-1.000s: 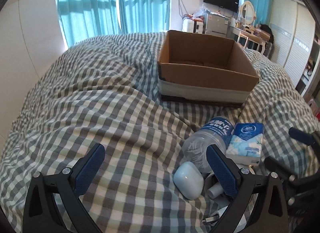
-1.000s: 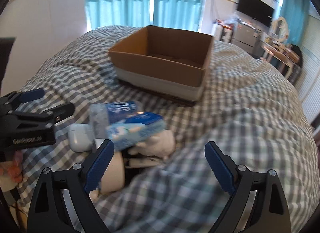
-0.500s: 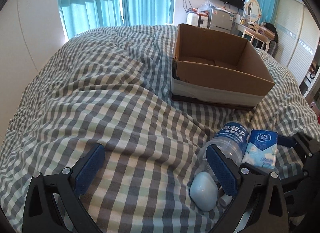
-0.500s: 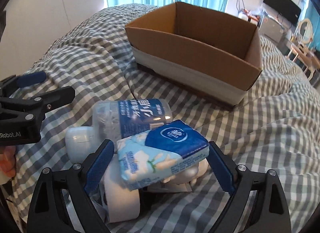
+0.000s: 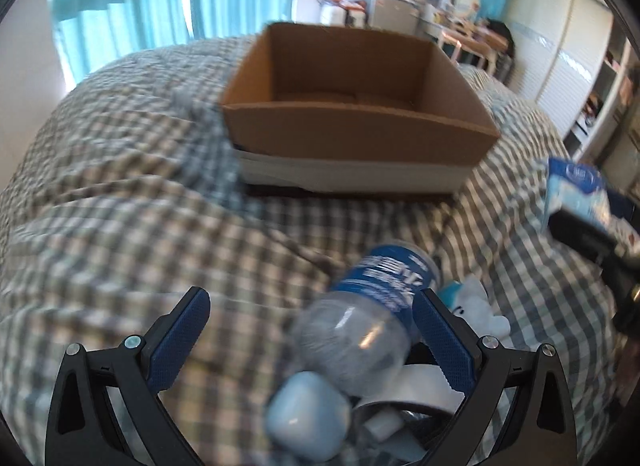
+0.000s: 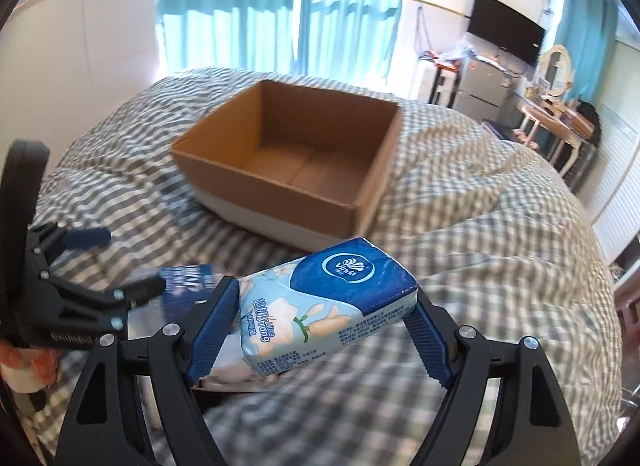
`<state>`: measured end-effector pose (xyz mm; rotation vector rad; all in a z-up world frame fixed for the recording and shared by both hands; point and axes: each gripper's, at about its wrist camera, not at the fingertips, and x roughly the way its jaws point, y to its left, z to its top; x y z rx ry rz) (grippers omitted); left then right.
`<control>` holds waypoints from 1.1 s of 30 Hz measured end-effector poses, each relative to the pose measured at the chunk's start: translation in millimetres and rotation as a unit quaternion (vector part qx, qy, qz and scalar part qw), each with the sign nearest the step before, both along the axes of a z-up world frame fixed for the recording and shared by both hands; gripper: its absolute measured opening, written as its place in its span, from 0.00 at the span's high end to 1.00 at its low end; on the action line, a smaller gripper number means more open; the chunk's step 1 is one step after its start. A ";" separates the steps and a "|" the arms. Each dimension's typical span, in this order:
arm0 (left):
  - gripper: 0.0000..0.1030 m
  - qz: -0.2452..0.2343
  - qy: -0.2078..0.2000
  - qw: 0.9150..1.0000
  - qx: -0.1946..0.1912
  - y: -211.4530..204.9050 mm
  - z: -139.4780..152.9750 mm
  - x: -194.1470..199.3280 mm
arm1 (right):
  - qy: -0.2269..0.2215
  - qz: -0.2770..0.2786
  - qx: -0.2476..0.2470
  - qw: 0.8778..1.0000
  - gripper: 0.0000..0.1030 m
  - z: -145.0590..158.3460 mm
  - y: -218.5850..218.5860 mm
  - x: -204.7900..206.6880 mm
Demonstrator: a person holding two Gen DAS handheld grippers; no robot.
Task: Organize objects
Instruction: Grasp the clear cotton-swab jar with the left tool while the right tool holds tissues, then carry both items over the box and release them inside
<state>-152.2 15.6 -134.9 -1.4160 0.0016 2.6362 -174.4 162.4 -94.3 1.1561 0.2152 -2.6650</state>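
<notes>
**Tissue pack gripped, box bare inside**

The right gripper point(image 6: 324, 326) is clamped on a blue-and-white soft tissue pack point(image 6: 324, 302), held above the grey checked bedcover point(image 6: 480, 225). The left gripper point(image 5: 308, 342) stands spread wide over a clear plastic water bottle with a blue label point(image 5: 368, 314) lying on the bedcover. Beyond both, the open brown cardboard box point(image 6: 280, 189) shows only its bare floor.

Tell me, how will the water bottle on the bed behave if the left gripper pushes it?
The water bottle lies on its side, so it would probably roll. It looks empty and clear, so likely light and easily dented. The soft checked blanket may slow it.
</notes>
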 end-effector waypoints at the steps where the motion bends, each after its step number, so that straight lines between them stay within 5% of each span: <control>1: 0.00 -0.006 -0.006 1.000 -0.001 4.8 -3.4 -2.2 | -0.007 -0.002 -0.013 1.000 0.21 -2.8 4.3 -1.8; 9: 0.01 -0.043 -0.050 0.998 0.002 20.6 -30.3 -11.4 | -0.034 0.001 -0.048 0.998 0.21 -20.7 14.6 -9.7; 12: 0.16 -0.067 -0.054 0.996 0.006 27.0 -33.3 -8.1 | -0.036 -0.004 -0.057 0.998 0.21 -21.4 19.4 -8.7; 33: 0.32 -0.026 0.022 0.999 0.026 5.5 20.4 26.0 | 0.002 -0.019 -0.027 0.999 0.21 8.0 14.6 32.6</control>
